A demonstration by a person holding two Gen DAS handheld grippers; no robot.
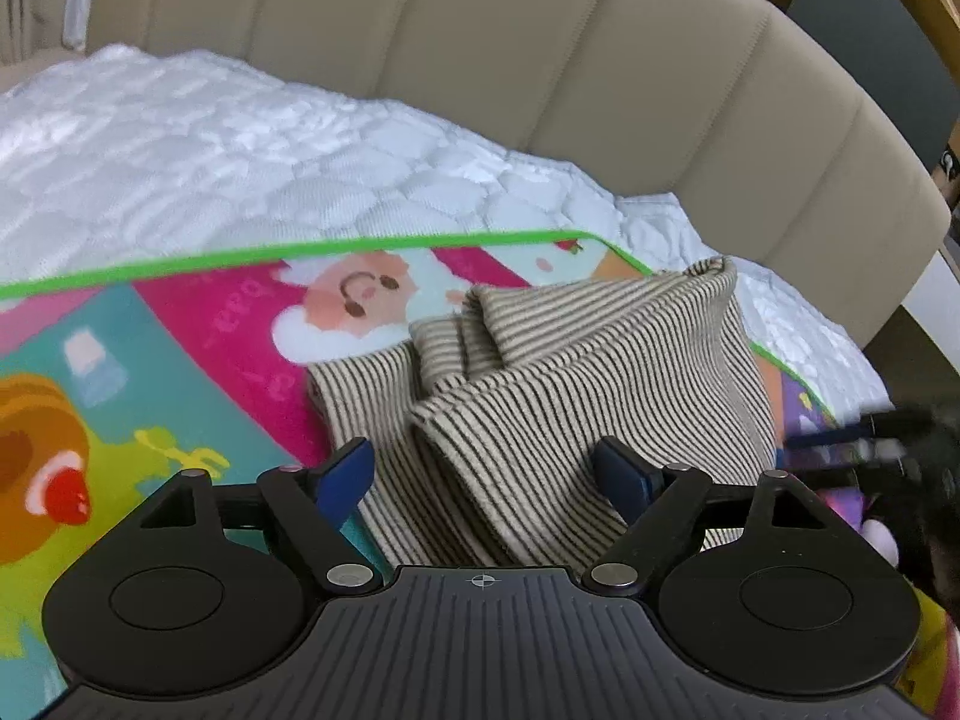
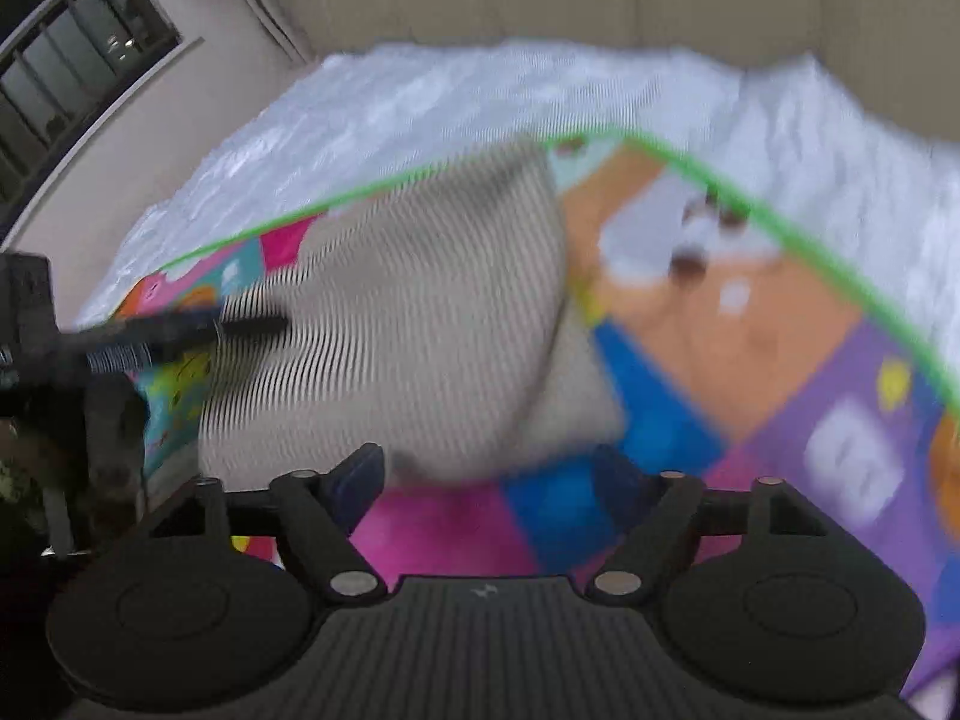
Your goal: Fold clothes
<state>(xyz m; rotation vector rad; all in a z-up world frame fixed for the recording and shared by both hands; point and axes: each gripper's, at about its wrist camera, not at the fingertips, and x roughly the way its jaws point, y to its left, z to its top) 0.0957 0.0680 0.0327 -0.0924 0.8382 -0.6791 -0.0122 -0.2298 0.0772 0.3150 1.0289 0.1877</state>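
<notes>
Your right wrist view is smeared throughout: the striped garment [image 2: 420, 312] shows wavy, broken stripes, and the small prints on the play mat [image 2: 750, 324] beside it cannot be read. Left of the garment, the left gripper [image 2: 252, 324] is a dark streak, so you cannot tell how its jaws stand from there. In your left wrist view, the garment's near edge [image 1: 492, 516] is hidden behind the gripper body, and the right gripper [image 1: 852, 438], right of the garment, is blurred.
</notes>
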